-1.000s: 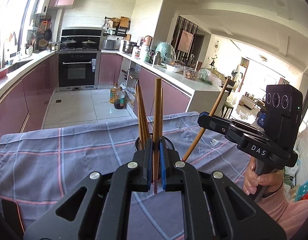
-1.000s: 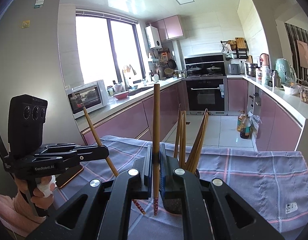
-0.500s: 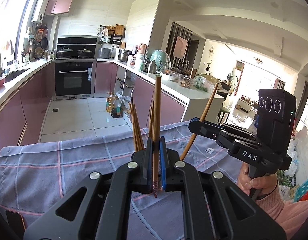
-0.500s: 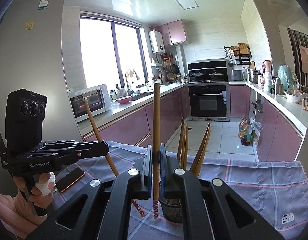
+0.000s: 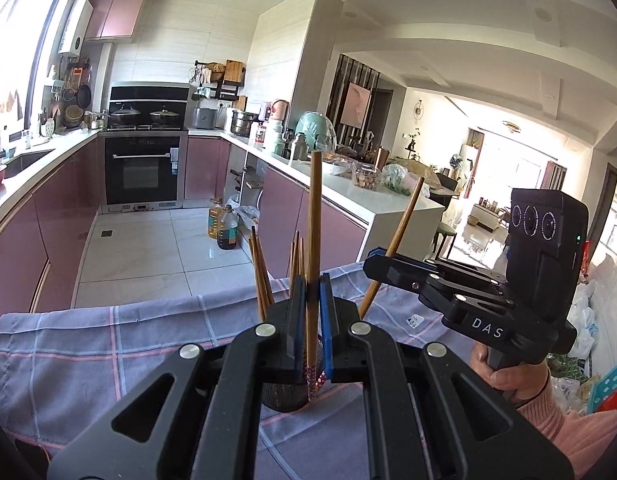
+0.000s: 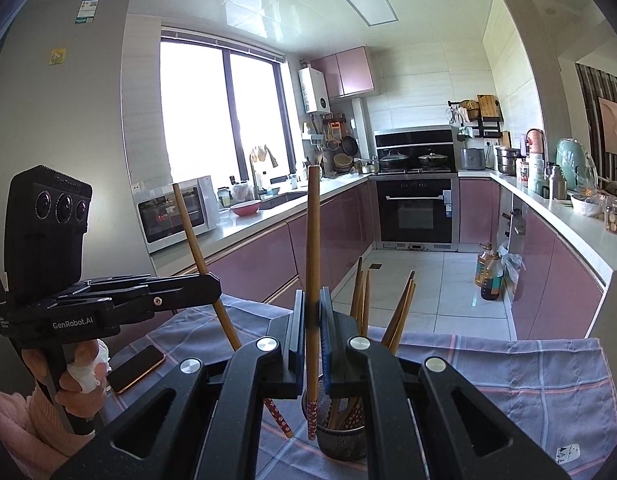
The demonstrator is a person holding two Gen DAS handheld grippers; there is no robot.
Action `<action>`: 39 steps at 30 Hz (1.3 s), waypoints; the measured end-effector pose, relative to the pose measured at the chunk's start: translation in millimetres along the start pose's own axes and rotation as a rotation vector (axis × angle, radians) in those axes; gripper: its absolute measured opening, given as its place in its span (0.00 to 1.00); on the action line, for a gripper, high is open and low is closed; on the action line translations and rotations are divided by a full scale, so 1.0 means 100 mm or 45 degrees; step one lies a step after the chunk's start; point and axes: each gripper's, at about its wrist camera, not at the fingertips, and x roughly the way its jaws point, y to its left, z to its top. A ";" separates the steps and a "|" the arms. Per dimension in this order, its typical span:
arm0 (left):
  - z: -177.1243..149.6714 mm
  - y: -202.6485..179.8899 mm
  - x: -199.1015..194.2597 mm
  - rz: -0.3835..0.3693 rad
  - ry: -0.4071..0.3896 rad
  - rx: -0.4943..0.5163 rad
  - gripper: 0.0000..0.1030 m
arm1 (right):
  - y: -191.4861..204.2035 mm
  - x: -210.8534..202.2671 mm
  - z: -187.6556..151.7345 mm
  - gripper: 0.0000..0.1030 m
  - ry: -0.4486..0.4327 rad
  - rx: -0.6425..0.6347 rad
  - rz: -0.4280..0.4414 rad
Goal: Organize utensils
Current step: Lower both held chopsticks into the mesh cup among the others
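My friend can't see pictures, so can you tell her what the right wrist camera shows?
The right gripper pinches one upright chopstick above a black mesh cup that already holds other chopsticks, on a checked cloth. At left, the left gripper holds another chopstick tilted. A pink kitchen is behind.

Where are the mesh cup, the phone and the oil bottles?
Mesh cup (image 6: 342, 446), right wrist view, front wall.
Phone (image 6: 137, 368), right wrist view, its dark screen.
Oil bottles (image 5: 227, 229), left wrist view, darker bottle's body.
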 end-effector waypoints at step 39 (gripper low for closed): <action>-0.04 -0.17 0.36 0.067 0.094 -0.015 0.07 | -0.21 0.37 -0.08 0.06 0.080 0.092 -0.070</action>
